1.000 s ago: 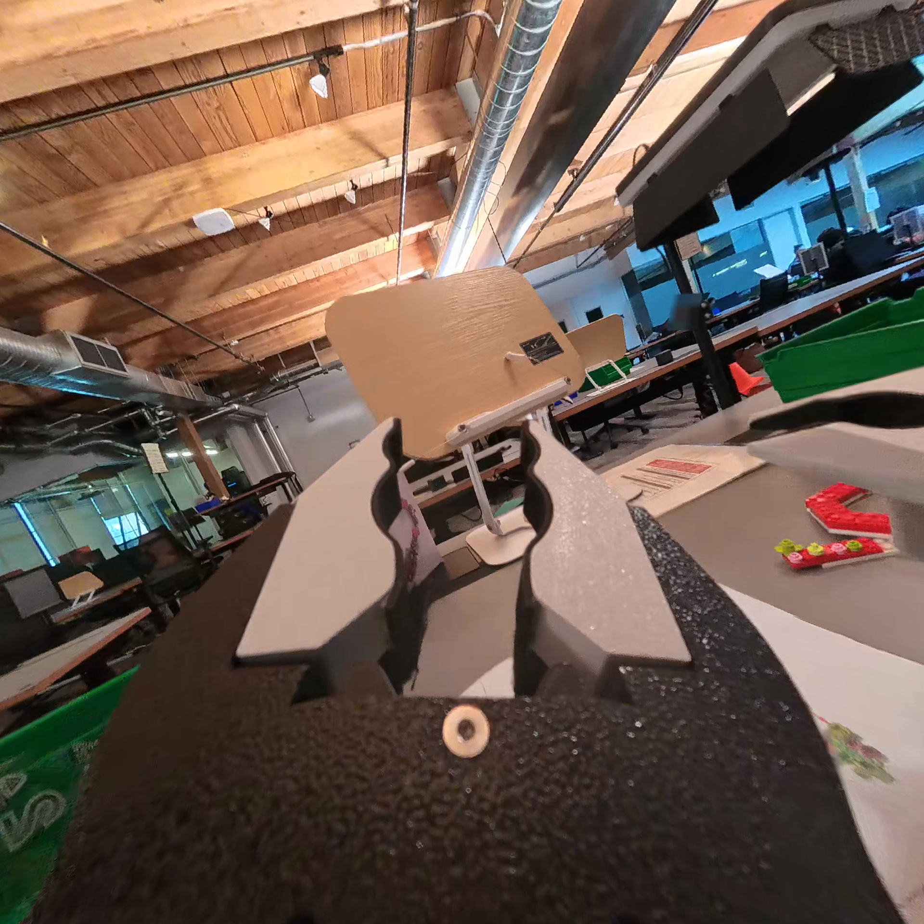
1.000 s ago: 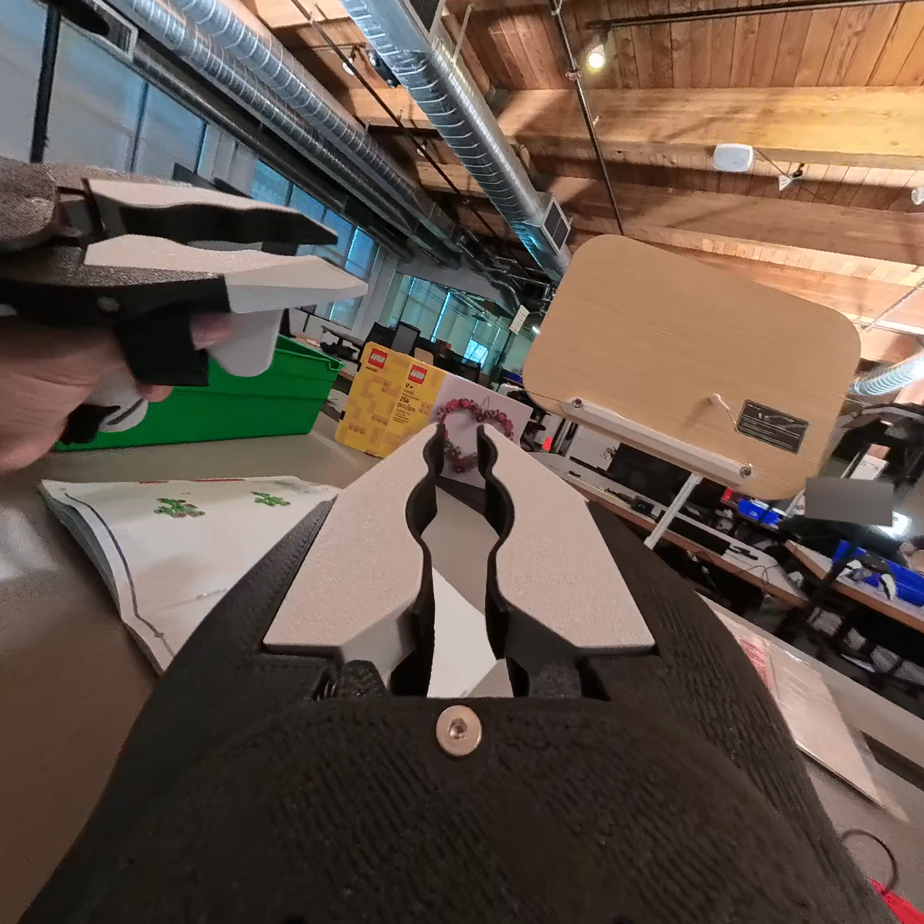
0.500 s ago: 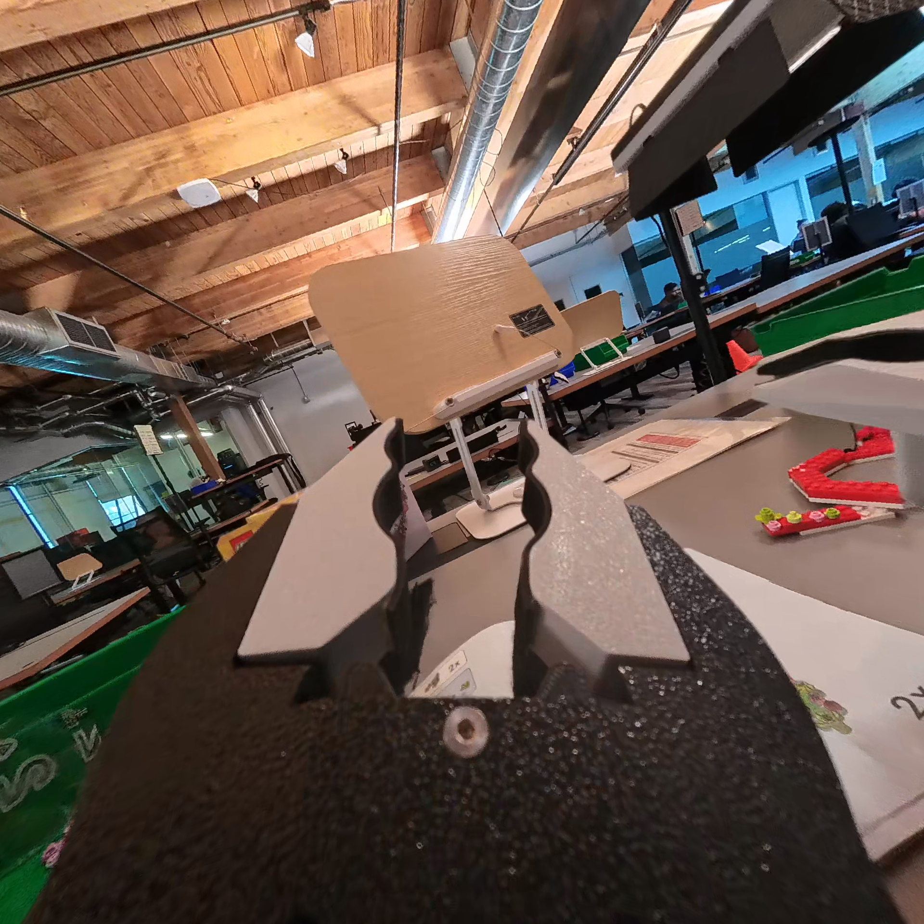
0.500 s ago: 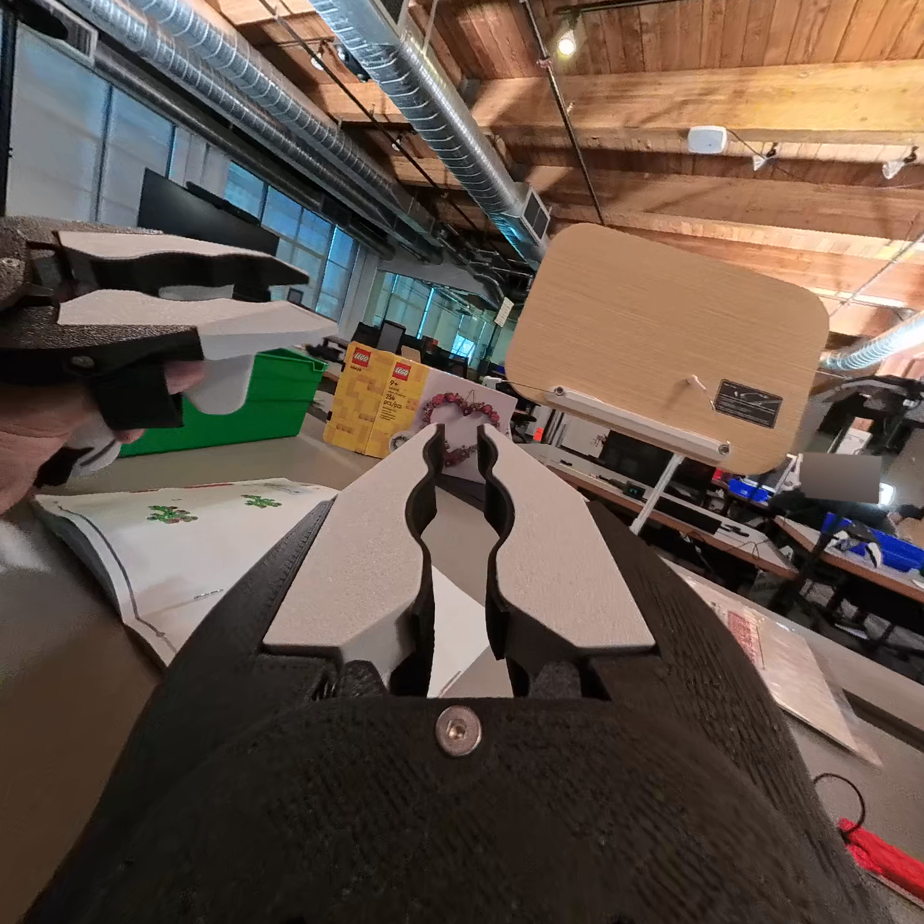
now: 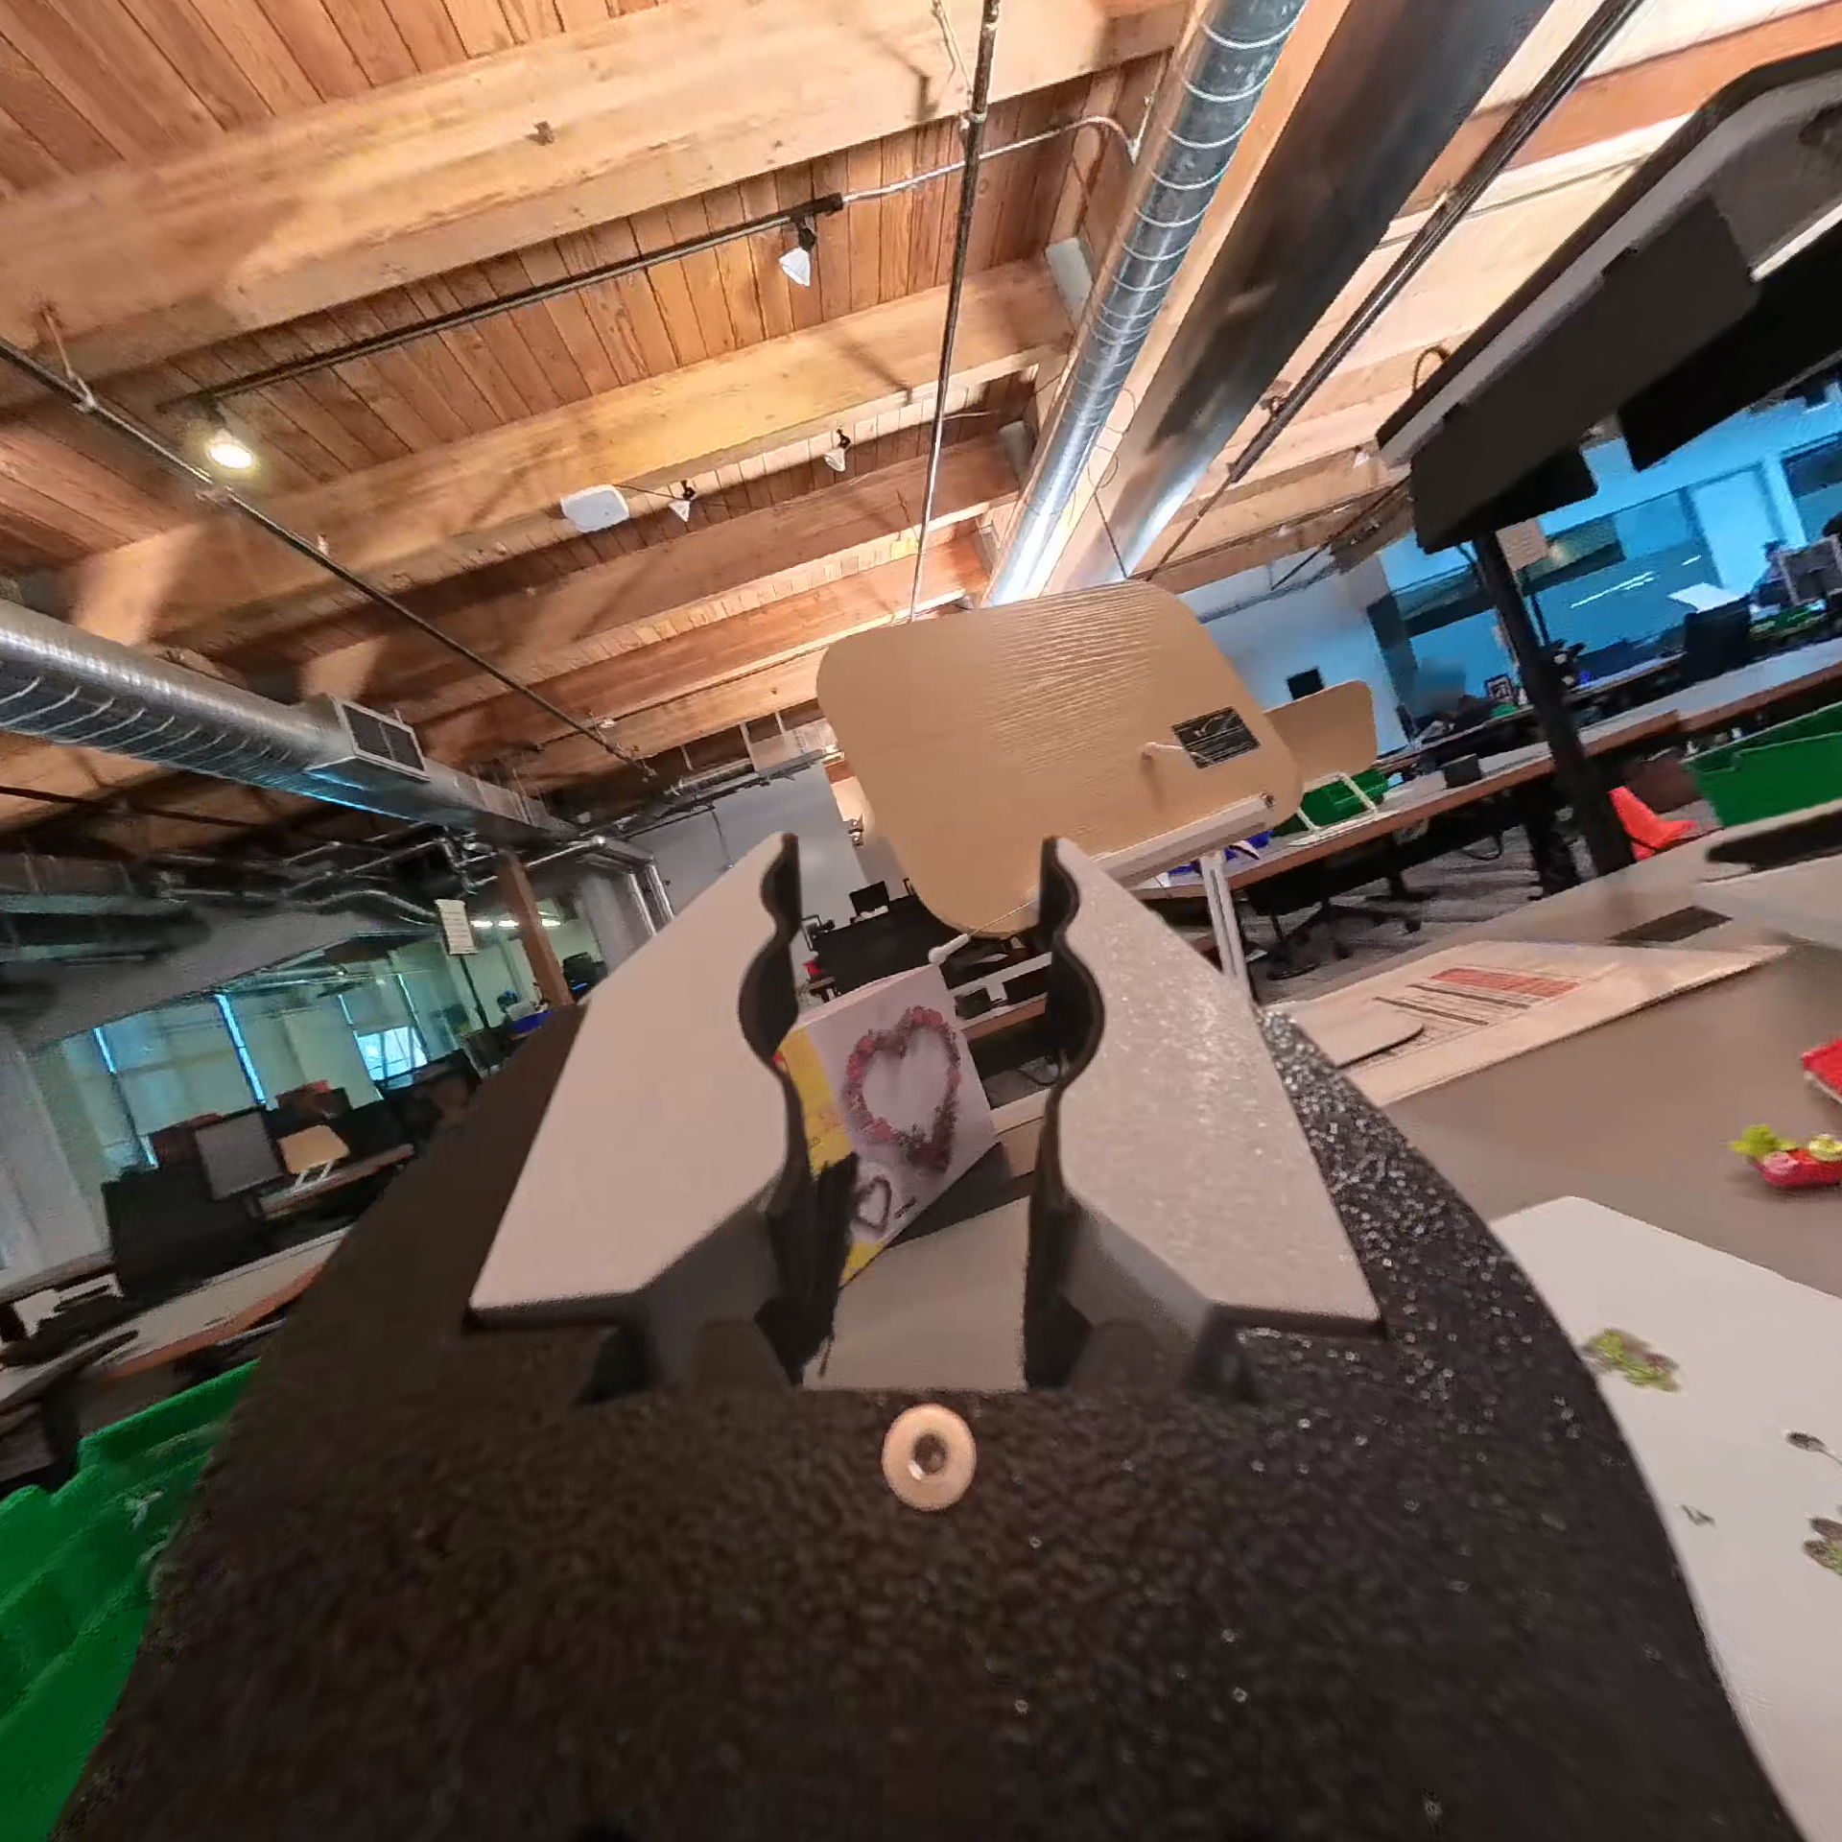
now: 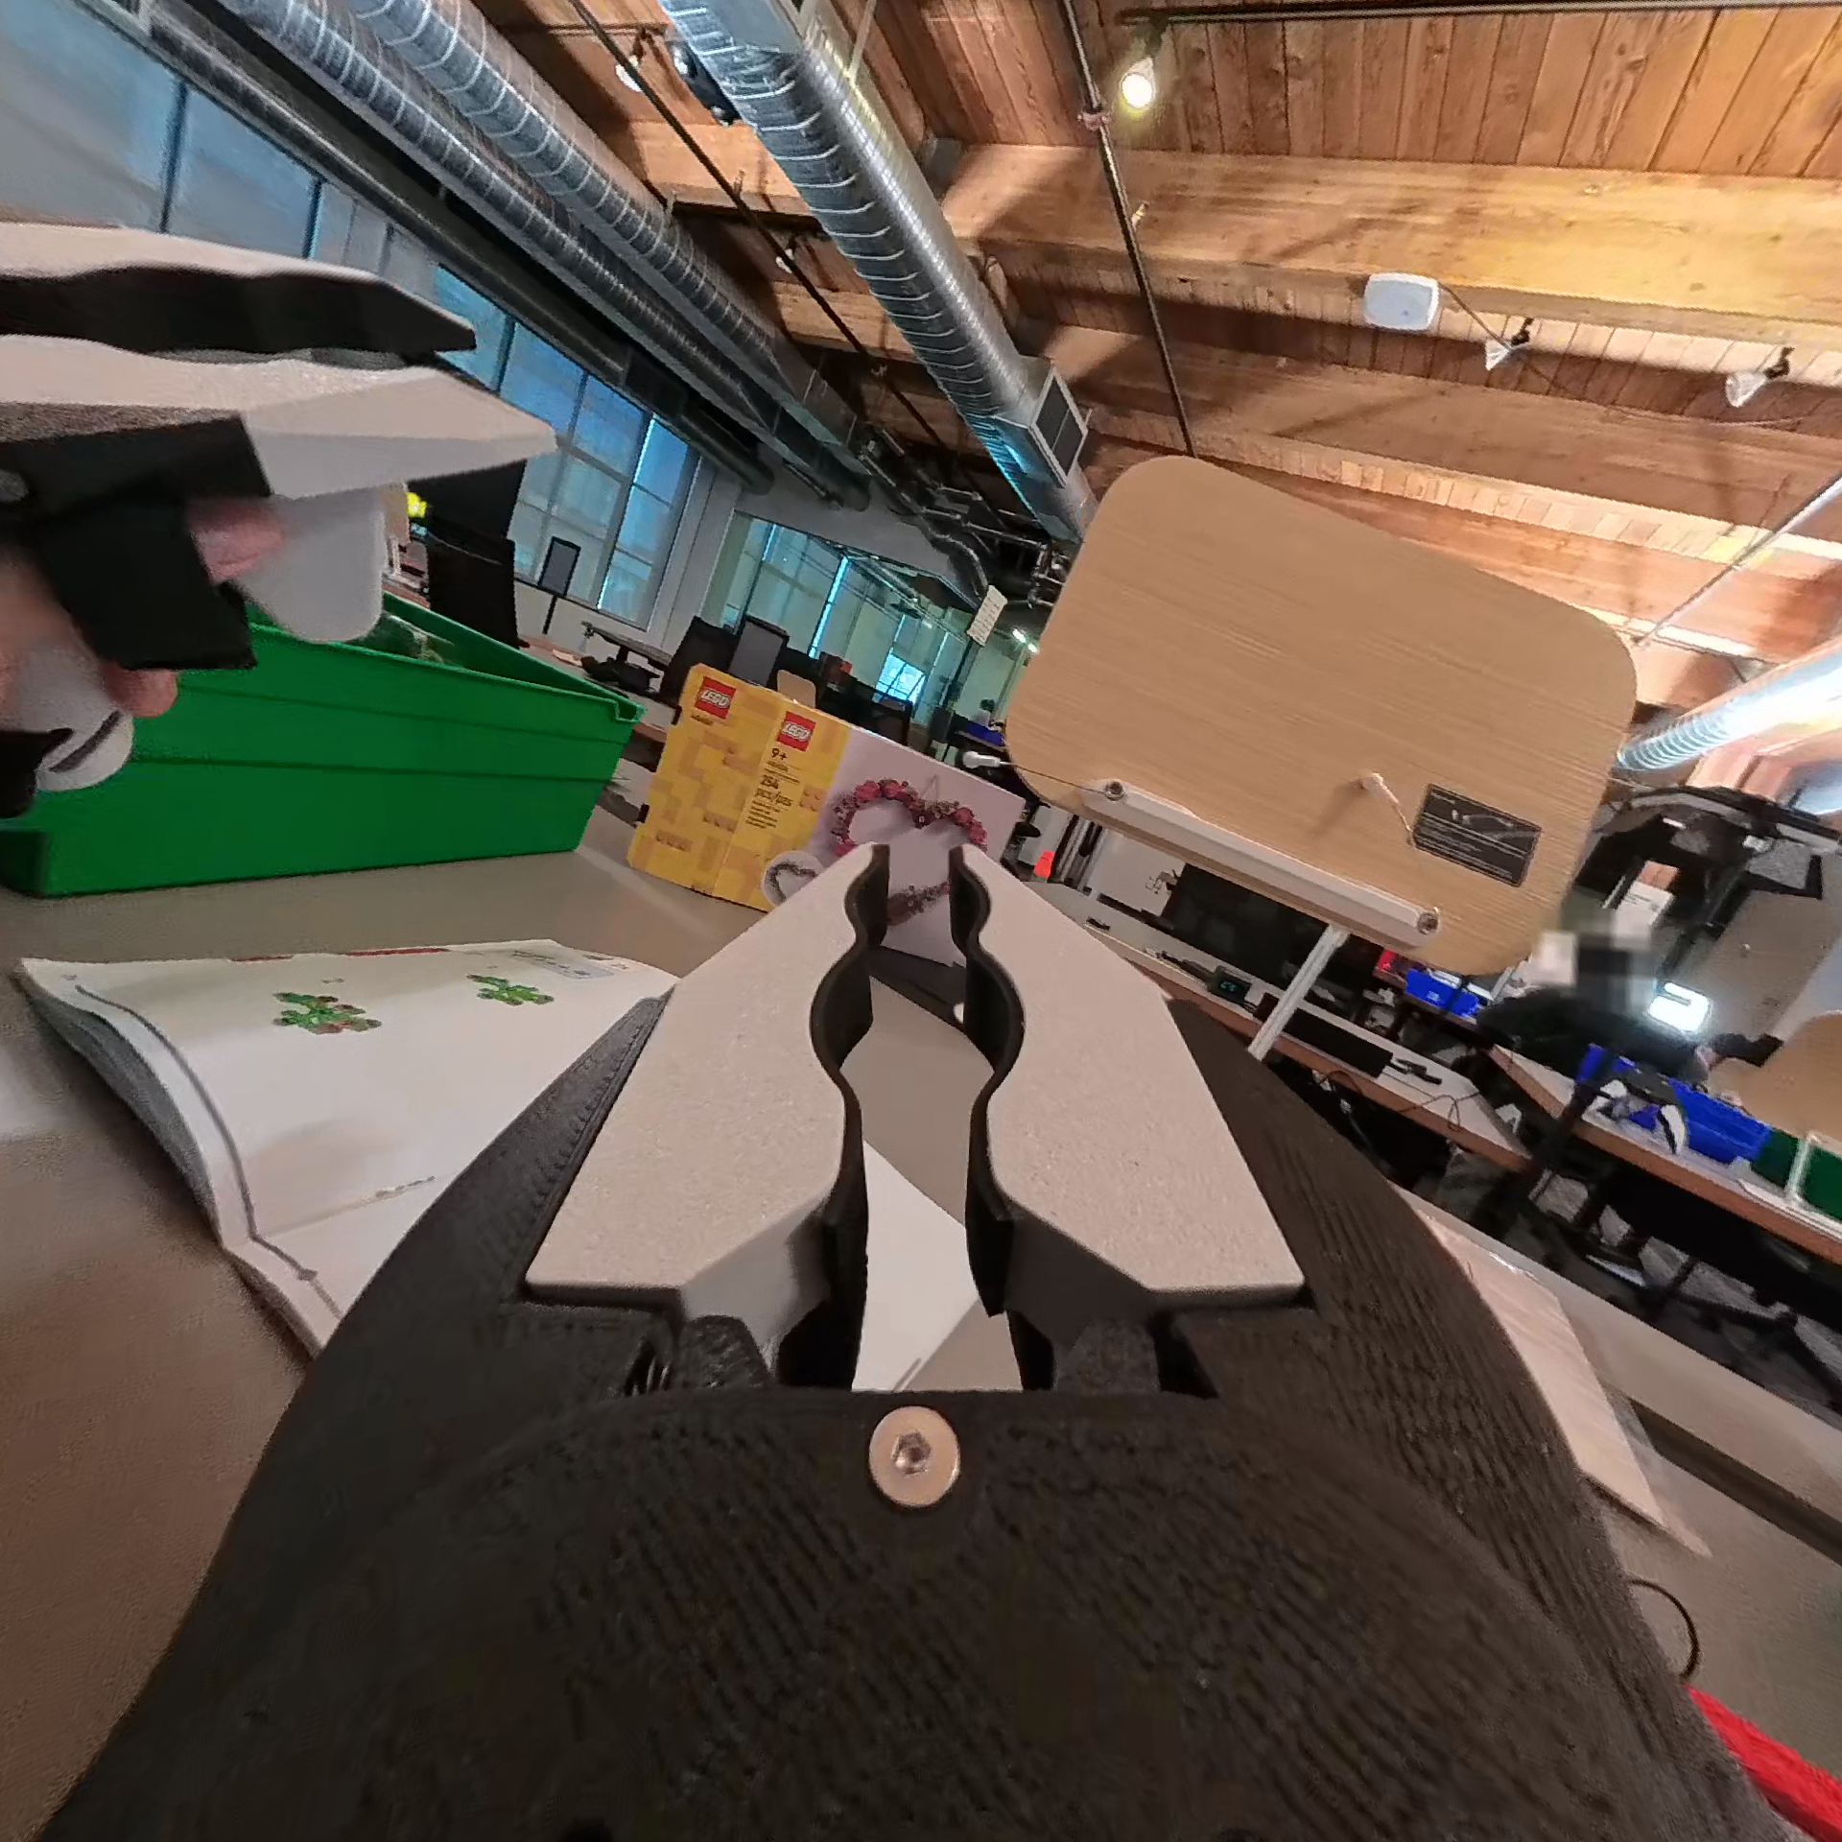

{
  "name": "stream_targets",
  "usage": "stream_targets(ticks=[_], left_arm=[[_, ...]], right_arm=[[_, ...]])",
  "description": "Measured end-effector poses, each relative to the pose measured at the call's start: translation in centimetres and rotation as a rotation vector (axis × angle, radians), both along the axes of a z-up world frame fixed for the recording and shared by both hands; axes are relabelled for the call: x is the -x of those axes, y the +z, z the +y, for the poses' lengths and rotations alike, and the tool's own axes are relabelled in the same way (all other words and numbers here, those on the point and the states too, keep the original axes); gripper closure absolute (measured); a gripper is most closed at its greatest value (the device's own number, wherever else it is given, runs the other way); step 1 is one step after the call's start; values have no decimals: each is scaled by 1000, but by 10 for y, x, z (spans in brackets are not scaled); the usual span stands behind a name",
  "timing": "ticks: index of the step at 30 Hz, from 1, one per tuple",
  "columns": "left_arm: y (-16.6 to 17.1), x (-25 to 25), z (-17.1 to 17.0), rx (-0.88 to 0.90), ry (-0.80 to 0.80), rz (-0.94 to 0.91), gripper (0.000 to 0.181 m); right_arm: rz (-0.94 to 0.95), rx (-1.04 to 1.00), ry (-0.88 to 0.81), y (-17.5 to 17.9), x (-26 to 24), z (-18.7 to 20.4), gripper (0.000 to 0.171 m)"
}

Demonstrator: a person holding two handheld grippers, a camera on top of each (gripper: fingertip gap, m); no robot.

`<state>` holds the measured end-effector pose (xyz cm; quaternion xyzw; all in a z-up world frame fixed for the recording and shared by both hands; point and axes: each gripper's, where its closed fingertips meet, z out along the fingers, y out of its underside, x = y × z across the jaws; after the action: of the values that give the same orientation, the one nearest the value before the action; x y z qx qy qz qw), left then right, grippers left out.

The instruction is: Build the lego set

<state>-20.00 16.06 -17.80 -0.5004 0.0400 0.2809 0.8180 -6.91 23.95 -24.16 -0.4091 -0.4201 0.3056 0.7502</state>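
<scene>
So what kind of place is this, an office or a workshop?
Probably an open-plan office or lab in a converted loft: rows of desks, exposed ducts under wooden beams, and a worktable set up for building.

a yellow cardboard box (image 6: 743, 787) at the centre of the right wrist view bears two red square logos and small dark print. upper right of it, a small black plate (image 6: 1475, 835) on a pale wooden board stand (image 6: 1296, 698) carries pale lettering too small to read. at left, an open white booklet (image 6: 329, 1076) shows tiny marks. in the left wrist view, right of centre, a flat tan cardboard sheet (image 5: 1495, 997) has a red printed band, unreadable.
</scene>
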Motion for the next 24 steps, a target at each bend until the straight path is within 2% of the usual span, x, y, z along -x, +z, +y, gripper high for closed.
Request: stream_targets(ticks=[6, 11, 17, 20, 24], left_arm=[[8, 12, -7, 29, -59, -143, 134], [23, -6, -11, 140, -105, -54, 134], [34, -14, -43, 174, 9, 3, 135], [27, -15, -64, 203, 66, -26, 135], [17, -24, -93, 245, 95, -34, 138]], right_arm=[[-36, -93, 60, 0, 2, -23, 161], [-73, -183, 101, -2, 6, -39, 160], [-77, -227, 137, 0, 5, -50, 159], [-116, -270, 273, -5, 8, -74, 154], [-425, -205, 671, -52, 16, -126, 153]])
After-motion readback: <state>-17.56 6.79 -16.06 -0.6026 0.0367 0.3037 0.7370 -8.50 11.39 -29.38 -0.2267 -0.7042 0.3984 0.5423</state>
